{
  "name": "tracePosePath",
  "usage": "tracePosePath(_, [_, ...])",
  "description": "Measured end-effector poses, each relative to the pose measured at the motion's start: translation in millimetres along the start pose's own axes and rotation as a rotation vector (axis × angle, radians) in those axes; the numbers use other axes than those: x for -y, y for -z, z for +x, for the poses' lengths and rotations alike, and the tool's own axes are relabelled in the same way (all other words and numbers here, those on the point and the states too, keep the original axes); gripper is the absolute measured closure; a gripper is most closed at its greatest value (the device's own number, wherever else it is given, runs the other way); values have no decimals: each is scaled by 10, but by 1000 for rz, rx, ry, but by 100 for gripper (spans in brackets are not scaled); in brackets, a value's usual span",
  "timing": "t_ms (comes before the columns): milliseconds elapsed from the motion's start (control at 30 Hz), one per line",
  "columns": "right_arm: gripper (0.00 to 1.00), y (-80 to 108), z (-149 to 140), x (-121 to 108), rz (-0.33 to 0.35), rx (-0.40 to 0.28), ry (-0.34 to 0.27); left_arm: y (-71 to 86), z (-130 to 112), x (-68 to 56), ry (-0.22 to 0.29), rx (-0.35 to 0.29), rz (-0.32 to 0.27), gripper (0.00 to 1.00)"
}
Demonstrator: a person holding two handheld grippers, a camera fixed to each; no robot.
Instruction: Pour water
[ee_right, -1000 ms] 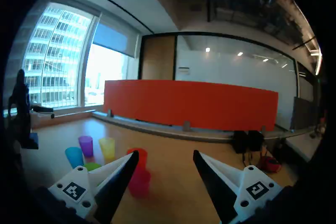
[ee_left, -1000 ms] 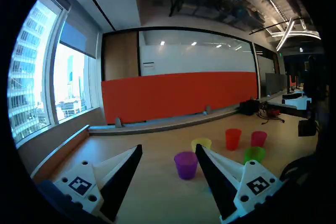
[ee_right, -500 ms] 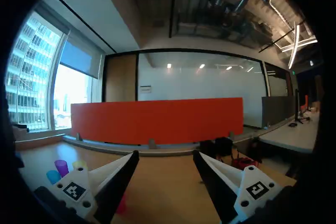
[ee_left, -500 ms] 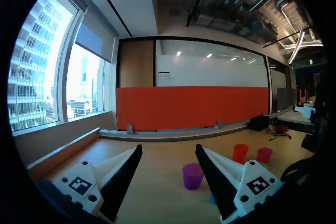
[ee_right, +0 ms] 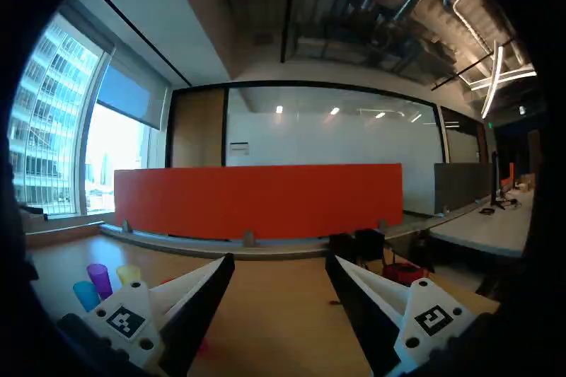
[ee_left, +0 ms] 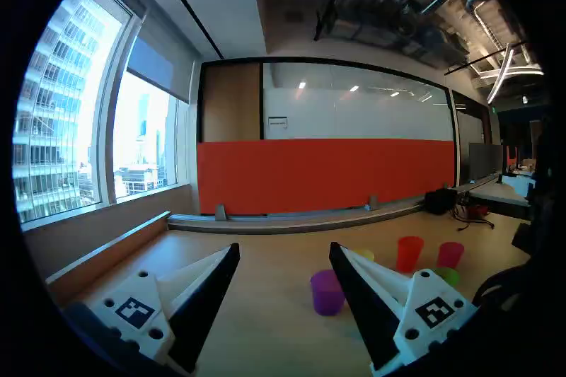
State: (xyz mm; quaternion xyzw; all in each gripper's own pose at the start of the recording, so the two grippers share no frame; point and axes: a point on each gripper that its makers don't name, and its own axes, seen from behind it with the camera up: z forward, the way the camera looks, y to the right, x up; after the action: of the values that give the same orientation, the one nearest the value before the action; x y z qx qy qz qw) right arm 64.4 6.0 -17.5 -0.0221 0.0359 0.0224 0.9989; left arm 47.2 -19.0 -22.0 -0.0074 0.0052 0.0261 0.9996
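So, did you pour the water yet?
Not yet. Nothing looks done: the purple cup and red cup stand upright on the table. In hand: nothing, the left tool and right tool are both open. Grabbing a cup and pouring are left.

My left gripper [ee_left: 283, 253] level, jaws spread wide and empty, my right gripper [ee_right: 279, 264] likewise parted, gripping nothing

yellow cup [ee_left: 366, 254] half hidden, green cup [ee_left: 448, 276] mostly hidden

cups [ee_left: 327, 292] stand on the table [ee_left: 272, 274] before a partition [ee_left: 325, 175].
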Motion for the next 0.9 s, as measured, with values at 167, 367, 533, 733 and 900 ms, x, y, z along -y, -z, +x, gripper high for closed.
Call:
tracePosePath(167, [0,24,-53,18,5,17,7,-36,-77,13,-9,-6,21,6])
tracePosePath(367, [0,18,-38,19,2,22,18,-74,-271,-16,-36,1,36,6])
tracePosePath(533, [0,4,11,41,5,14,17,-105,-417,-45,-43,6,50,6])
tracePosePath(733, [0,-5,77,96,13,9,3,-133,-557,-94,-15,0,54,6])
tracePosePath(900, [0,-9,82,120,14,11,6,-136,-613,-89,10,-15,61,6])
